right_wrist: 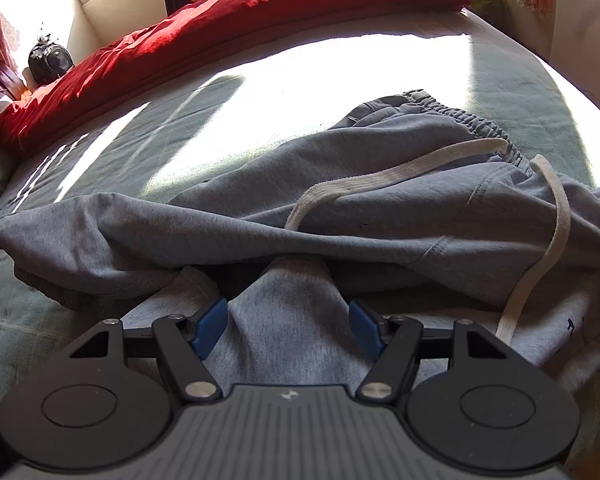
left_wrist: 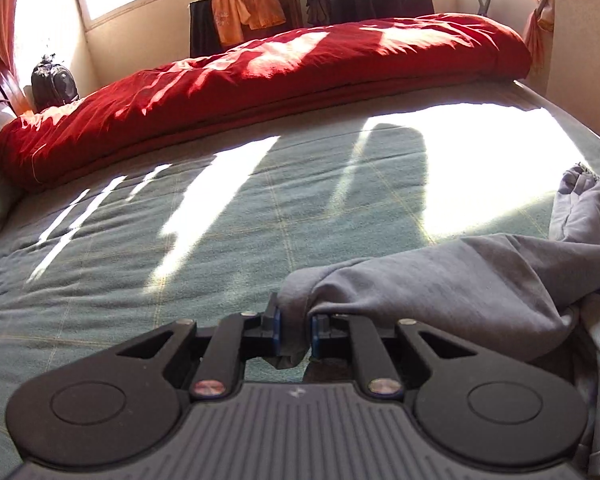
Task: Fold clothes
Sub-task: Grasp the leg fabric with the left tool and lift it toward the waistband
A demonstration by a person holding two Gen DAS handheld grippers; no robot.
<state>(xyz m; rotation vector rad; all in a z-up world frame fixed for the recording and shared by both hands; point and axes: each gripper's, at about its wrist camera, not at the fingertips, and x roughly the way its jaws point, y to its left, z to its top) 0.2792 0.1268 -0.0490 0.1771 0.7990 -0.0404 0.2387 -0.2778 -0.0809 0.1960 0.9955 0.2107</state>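
Note:
Grey sweatpants (right_wrist: 340, 184) with an elastic waistband (right_wrist: 460, 120) and a white drawstring (right_wrist: 380, 180) lie crumpled on the green bed cover (right_wrist: 520, 92). In the left wrist view my left gripper (left_wrist: 295, 326) is shut on the end of one grey leg (left_wrist: 460, 280), lifted and stretched out to the right. That pinched end shows at the far left edge of the right wrist view. My right gripper (right_wrist: 288, 326) stands open low over the pants. A ridge of grey cloth lies between its blue pads (right_wrist: 210, 322), which do not squeeze it.
A red duvet (left_wrist: 260, 80) is rolled along the far side of the bed. A dark backpack (left_wrist: 54, 80) stands at the back left beside a wooden headboard. Clothes hang on a rack (left_wrist: 252, 12) under the windows. Sun patches cross the green cover (left_wrist: 180, 240).

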